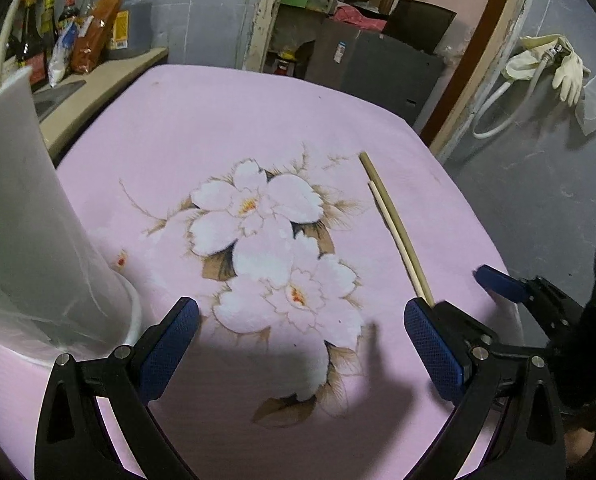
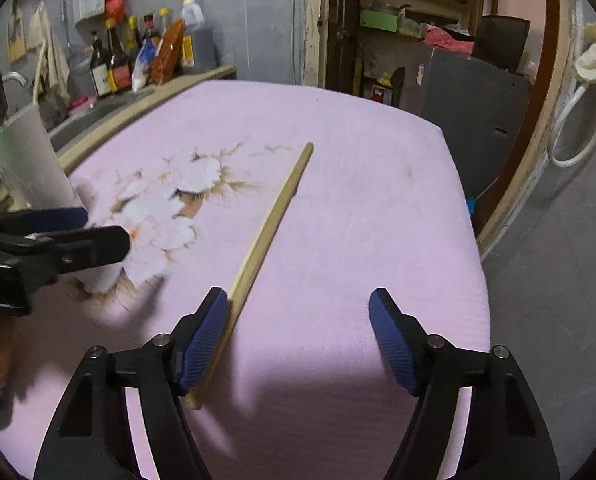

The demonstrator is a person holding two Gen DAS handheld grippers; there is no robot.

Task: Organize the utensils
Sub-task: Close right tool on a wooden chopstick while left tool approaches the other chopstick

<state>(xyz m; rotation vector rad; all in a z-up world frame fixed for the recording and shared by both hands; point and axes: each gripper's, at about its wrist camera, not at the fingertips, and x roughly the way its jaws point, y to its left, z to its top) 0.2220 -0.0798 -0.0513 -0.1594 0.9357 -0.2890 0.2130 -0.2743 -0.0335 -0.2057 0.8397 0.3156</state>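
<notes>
Left wrist view: the left gripper (image 1: 302,340), black-framed with blue ribbed pads, hangs over the pink flower-printed tablecloth (image 1: 201,120) with its fingers spread wide and nothing between them. The pair of pale wooden chopsticks (image 1: 392,224) lies flat on the cloth, ahead and to the right, its near end hidden behind the right-hand pad. A tall translucent white plastic container (image 1: 29,240) stands at the left edge, just beside the left-hand finger; it is judged to be the likely holder for the utensils. The right gripper (image 1: 510,286) enters from the right, near the chopsticks' near end.

Right wrist view: the right gripper (image 2: 298,340) is also spread and empty. The chopsticks (image 2: 265,236) run diagonally, passing just inside the left pad, apparently touching it. For a sound pick-up, the gripper should shift left to centre both sticks between the pads, lower to the cloth, then close on both together so neither rolls free. The container (image 2: 33,160) stands far left, behind the left gripper (image 2: 73,236).
</notes>
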